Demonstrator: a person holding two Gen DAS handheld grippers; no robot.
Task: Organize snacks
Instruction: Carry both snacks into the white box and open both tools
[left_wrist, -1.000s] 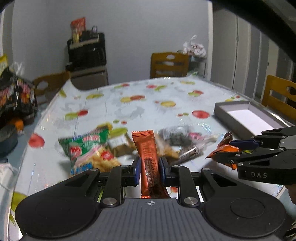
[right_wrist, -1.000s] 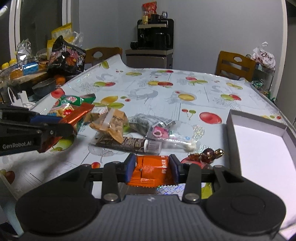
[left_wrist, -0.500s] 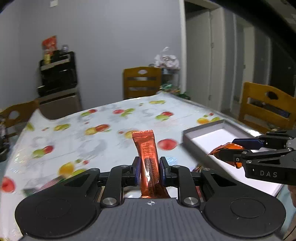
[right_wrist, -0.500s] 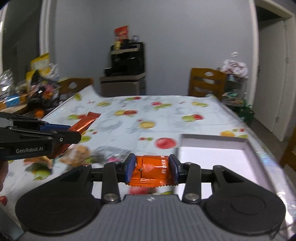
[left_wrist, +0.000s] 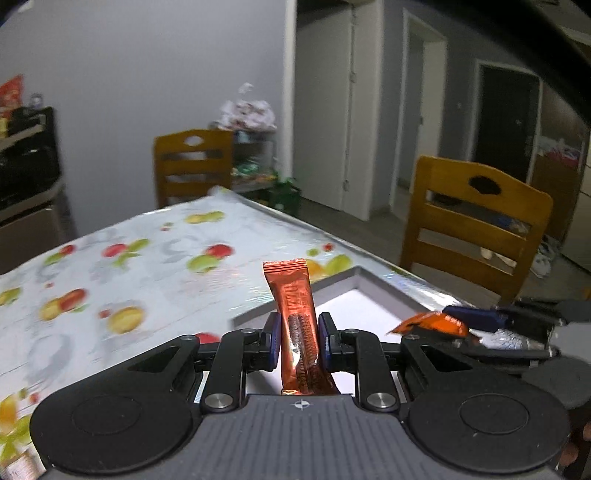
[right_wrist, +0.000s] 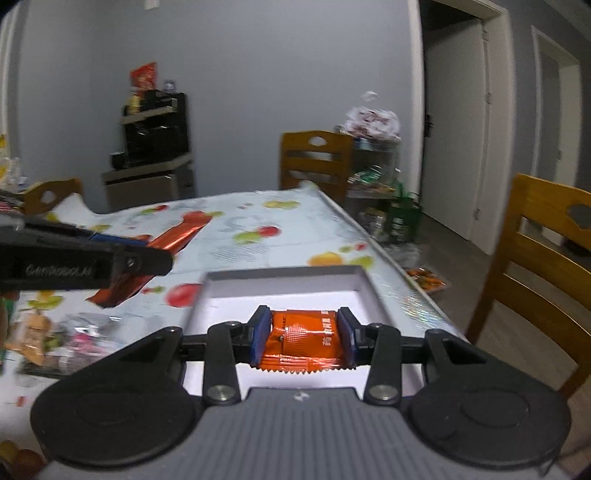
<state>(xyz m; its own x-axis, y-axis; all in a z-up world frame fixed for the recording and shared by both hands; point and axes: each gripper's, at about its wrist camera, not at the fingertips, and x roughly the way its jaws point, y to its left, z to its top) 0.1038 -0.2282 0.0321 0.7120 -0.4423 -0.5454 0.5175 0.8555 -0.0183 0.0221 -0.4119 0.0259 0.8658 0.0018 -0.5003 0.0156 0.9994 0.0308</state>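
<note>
Grippers both carry snacks: the left gripper (left_wrist: 295, 341) clamps an upright cookie bar (left_wrist: 295, 317), the right gripper (right_wrist: 303, 339) clamps a flat orange packet (right_wrist: 303, 341). An open white box (right_wrist: 284, 280) lies just ahead and below on the table (left_wrist: 110, 266), nearer the right gripper.

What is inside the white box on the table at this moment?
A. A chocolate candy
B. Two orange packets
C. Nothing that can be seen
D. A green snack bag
C: the box shows only its bare white floor; both grippers hold their packets above it.

Grey walls (right_wrist: 277, 74), blurry wooden chairs (left_wrist: 476, 221).
</note>
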